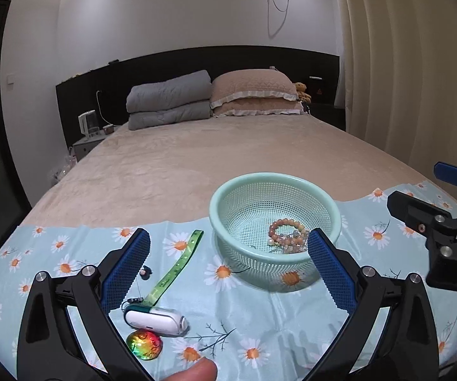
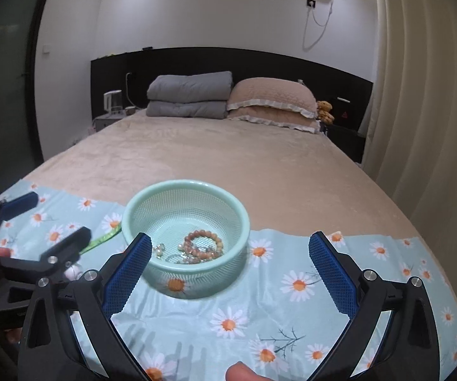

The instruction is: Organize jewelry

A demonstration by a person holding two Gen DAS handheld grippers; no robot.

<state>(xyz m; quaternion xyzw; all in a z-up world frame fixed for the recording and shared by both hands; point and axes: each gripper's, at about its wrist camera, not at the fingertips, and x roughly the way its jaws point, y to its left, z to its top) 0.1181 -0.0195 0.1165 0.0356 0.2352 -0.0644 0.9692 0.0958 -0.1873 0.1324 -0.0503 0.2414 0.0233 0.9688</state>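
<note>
A mint-green mesh basket [image 1: 228, 195] [image 2: 139, 204] sits on the daisy-print cloth [image 1: 260, 327] [image 2: 196, 324] at the foot of the bed. Inside lie orange-pink bead bracelets [image 1: 287, 233] [image 2: 204, 244] and small silvery pieces [image 2: 160, 249]. My left gripper [image 1: 228, 241] is open above the cloth, the basket near its right finger. Between its fingers lie a green ribbon strap [image 1: 177, 266], a white capsule-shaped case [image 1: 155, 317], an iridescent round charm [image 1: 144, 344] and a small black-and-white charm [image 1: 146, 272]. My right gripper [image 2: 230, 244] is open with nothing in it, just in front of the basket.
The beige bedspread [image 1: 212, 158] stretches back to a folded grey quilt [image 1: 169, 100], pink pillows [image 1: 253, 93] and a small teddy bear [image 1: 301, 90]. Curtains [image 1: 403, 63] hang on the right. A nightstand with a kettle [image 1: 88, 123] stands left. A thumb tip [image 1: 193, 371] shows at the bottom edge.
</note>
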